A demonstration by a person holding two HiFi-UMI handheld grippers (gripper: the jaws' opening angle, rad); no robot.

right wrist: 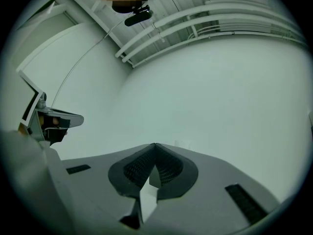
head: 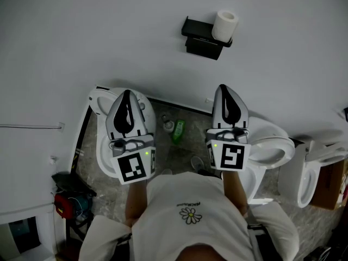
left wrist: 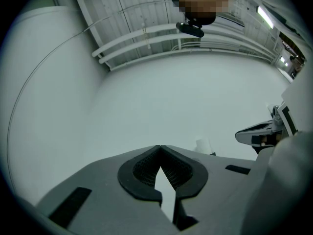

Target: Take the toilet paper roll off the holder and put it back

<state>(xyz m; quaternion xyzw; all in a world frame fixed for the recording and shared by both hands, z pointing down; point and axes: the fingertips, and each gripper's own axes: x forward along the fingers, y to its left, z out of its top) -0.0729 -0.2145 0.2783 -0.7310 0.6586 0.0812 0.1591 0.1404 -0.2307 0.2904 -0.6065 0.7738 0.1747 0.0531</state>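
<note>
A white toilet paper roll (head: pixel 224 25) stands upright on a black wall holder (head: pixel 202 37) high on the white wall. In the left gripper view the toilet paper roll (left wrist: pixel 202 145) shows small, just beyond the jaws and a little to the right. My left gripper (head: pixel 126 94) and right gripper (head: pixel 224 88) are side by side below the holder, both pointing at the wall and well short of the roll. The jaws of the left gripper (left wrist: pixel 159 147) meet at the tips with nothing between them. The right gripper (right wrist: pixel 154 145) is shut and empty too.
Below the grippers is a stone floor with a white toilet (head: pixel 100 140) at left, a second toilet (head: pixel 272 145) at right and a third (head: pixel 315 167) further right. A green bottle (head: pixel 178 130) lies between them. A red object (head: pixel 68 204) sits at lower left.
</note>
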